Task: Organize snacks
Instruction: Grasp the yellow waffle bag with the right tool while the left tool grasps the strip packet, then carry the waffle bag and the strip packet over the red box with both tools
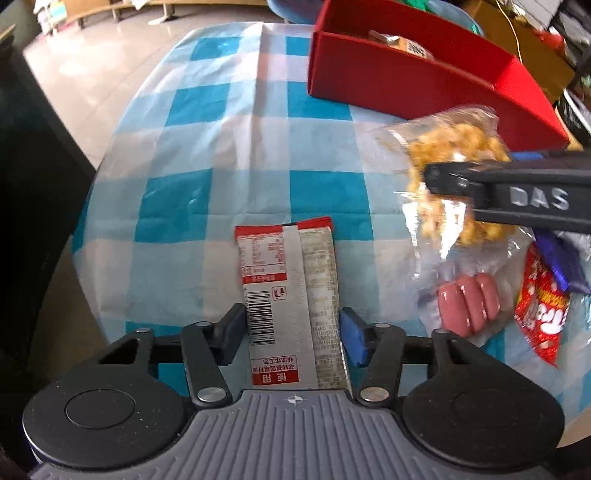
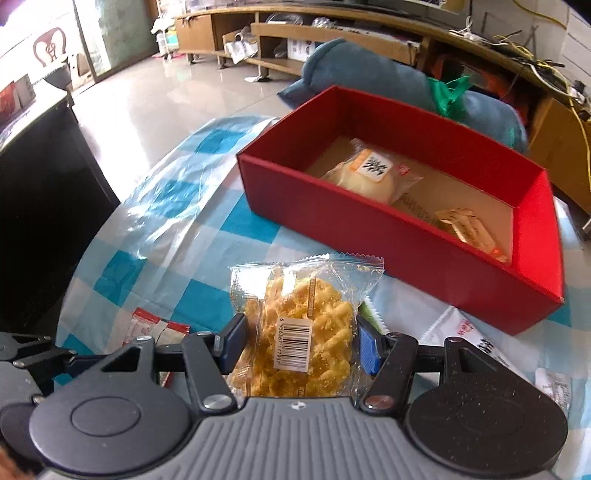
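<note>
Right wrist: blue-checked tablecloth (image 2: 236,221), glossy tiled floor (image 2: 177,96), wooden shelving (image 2: 332,33).

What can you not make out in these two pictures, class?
- Red box contents: left view, near wall hides most.
- Sausage pack top: left view, popcorn bag covers it.
- White packet: right view, the tongs' frame cuts it off.

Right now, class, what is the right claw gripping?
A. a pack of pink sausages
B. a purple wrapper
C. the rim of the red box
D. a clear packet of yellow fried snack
D: the right claw is clamped on the clear packet of yellow fried snack, while the red box sits untouched beyond it.
</note>
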